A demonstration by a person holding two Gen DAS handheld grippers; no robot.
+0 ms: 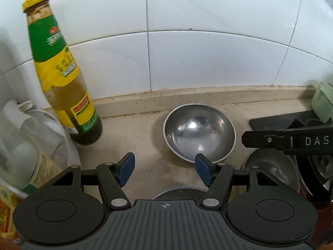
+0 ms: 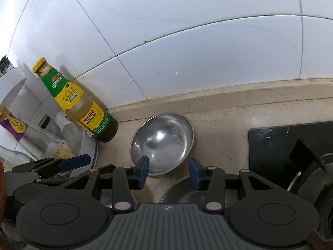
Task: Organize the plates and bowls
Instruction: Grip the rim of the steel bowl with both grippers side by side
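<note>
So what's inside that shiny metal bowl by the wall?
The metal bowl looks empty: only reflections and faint smudges on its bare inside. The right claw hides a little of its near rim.

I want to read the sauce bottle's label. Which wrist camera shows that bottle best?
The left wrist view: the sauce bottle stands close and large, whole from yellow cap to dark base, though slightly blurred. In the right wrist view the same bottle is also whole but smaller, farther off, leaning toward the frame's left edge.

Bare counter (image 1: 133, 137) lies open between the sauce bottle (image 1: 62, 73) and steel bowl (image 1: 199, 131); stove (image 2: 291, 145) blocks the right.
</note>
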